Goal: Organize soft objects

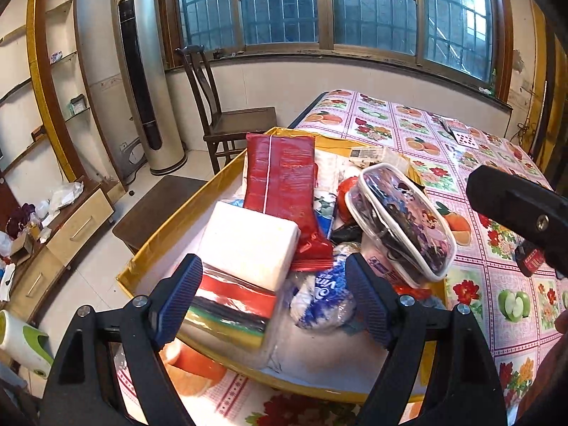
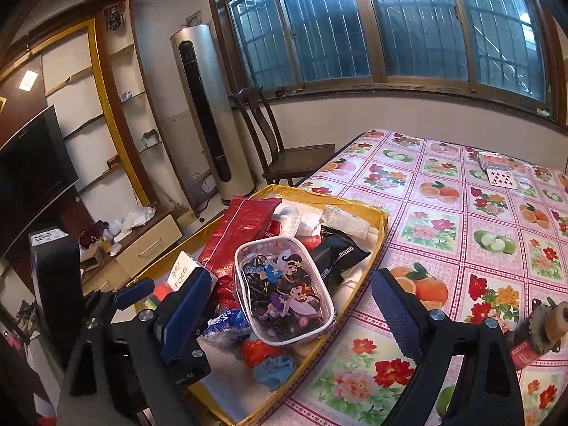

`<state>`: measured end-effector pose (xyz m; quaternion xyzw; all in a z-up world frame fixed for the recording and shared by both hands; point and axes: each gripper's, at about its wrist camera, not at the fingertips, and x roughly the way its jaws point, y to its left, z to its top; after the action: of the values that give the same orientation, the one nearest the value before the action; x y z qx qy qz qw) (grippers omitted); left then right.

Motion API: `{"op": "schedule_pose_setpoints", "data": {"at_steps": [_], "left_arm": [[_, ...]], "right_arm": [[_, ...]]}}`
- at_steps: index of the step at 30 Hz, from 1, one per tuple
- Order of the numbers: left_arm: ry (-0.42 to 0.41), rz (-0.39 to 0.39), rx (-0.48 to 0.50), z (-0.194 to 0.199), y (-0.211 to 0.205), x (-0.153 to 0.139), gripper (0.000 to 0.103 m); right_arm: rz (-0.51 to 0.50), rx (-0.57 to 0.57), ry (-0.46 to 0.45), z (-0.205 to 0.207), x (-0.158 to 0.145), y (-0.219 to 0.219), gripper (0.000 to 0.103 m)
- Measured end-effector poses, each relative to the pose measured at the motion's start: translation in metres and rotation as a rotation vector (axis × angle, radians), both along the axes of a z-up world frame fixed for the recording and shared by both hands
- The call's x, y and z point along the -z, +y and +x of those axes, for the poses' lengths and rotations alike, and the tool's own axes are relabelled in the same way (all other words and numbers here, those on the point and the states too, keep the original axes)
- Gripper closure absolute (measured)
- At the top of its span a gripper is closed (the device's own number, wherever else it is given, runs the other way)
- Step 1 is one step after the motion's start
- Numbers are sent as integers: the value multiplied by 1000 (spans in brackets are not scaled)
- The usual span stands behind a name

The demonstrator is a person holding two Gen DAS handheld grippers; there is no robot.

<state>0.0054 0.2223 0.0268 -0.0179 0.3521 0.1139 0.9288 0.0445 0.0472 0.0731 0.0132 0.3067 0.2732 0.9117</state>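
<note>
Yellow-rimmed tray (image 1: 156,245) at the near-left corner of the table (image 1: 497,284), heaped with soft packets. On top: clear pouch (image 2: 284,291) with white piping and cartoon fairies, tilted, holding dark hair ties. Beside it a long red foil pack (image 1: 284,177), leaning over a white tissue pack (image 1: 248,245); under that, a clear bag of coloured layers (image 1: 230,305) between the left fingers (image 1: 181,294). Blue-printed wrap (image 1: 323,298), black sachet (image 2: 337,252), red and blue crumpled bits (image 2: 273,358) at the near end.

Left gripper (image 1: 273,301) spread wide above the tray's near end, holding nothing. Right gripper (image 2: 287,312) likewise spread wide, framing the pouch, one finger over the tray, the other over the fruit-and-flower cloth.

Playing cards (image 2: 497,174) far across the table, well apart. Wooden chair (image 2: 284,149) and tall air conditioner (image 2: 209,113) behind the tray, below the barred window (image 2: 390,25)
</note>
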Motion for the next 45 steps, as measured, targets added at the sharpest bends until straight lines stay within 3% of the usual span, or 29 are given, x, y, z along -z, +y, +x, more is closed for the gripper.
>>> {"op": "schedule_pose_setpoints", "data": {"at_steps": [6,26,31,39,45], "left_arm": [[-13,39,-7,-3,-9,-1,20],[-16,31,33,-11,-37,2,20],[-24,86,26,-14,-47,2,20],[-49,36,73,-19,-48,-2,17],[41,-42,149,-14,-53,6,16]], "right_arm": [[18,13,2,-3,2,-17,9],[61,50,43,-12,24,-58,9],[53,55,42,-12,25,-60,9],[71,73,68,-12,32,-69,9],[79,79,80,-11,36,-71,9]]}}
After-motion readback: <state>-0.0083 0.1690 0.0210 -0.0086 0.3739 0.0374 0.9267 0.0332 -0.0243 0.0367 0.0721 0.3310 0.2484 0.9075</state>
